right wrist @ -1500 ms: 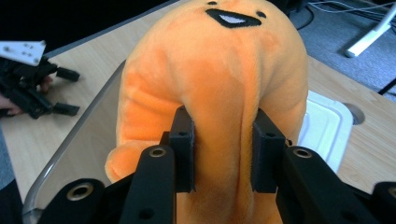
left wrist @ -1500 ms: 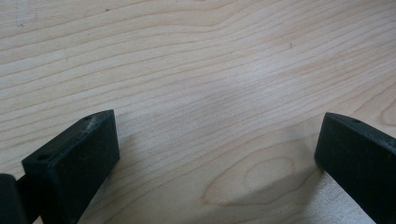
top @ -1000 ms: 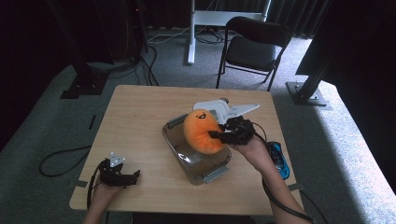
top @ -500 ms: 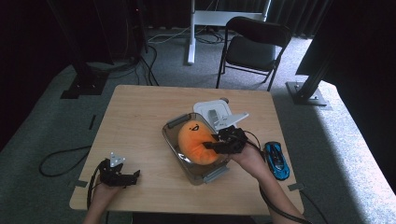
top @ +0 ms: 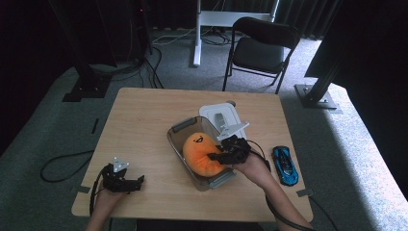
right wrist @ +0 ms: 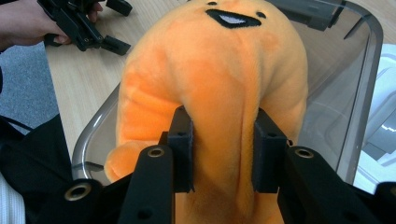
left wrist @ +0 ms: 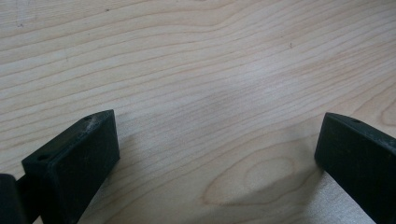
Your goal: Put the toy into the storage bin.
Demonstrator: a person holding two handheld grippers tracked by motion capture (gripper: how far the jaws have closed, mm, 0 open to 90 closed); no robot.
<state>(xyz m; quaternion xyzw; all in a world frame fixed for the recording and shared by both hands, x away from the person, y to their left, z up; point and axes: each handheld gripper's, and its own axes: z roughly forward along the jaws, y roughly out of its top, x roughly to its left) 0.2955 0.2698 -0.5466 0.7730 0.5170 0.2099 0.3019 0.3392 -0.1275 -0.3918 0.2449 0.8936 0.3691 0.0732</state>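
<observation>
**benchwatcher:** So the right gripper (top: 219, 157) has its fingers (right wrist: 183, 140) pinched into a fold of the round orange plush toy with the stitched smiling face (top: 202, 154), closed in pretty far and squashing the fabric between the pads. The plush sits inside the clear plastic storage bin with grey latches (top: 179, 138), middle of the bench. How would you finish this bit?

**tinkerfox:** I'd lower it until the bottom of the toy rests on the bin floor, then ease the grip off slowly. It's soft, so it'll spring back once released; let go too high and it could flop over the rim. Keep the wrist clear of the near latch too. Can't tell from the overhead shot whether the toy is fully down yet, it's a bit small there.

**benchwatcher:** Left gripper (top: 126, 182)?

**tinkerfox:** Parked at the near left corner, fingers (left wrist: 74, 158) spread wide with nothing between them, just bare wood grain under them.

**benchwatcher:** Rest of the bench?

**tinkerfox:** Light wooden bench (top: 144, 120), white lid (top: 219, 115) lying just behind the bin, small blue toy car (top: 286, 164) off to the right. Around it: grey carpet, a black folding chair (top: 262, 48) behind, dark curtains, cables on the floor.
</observation>
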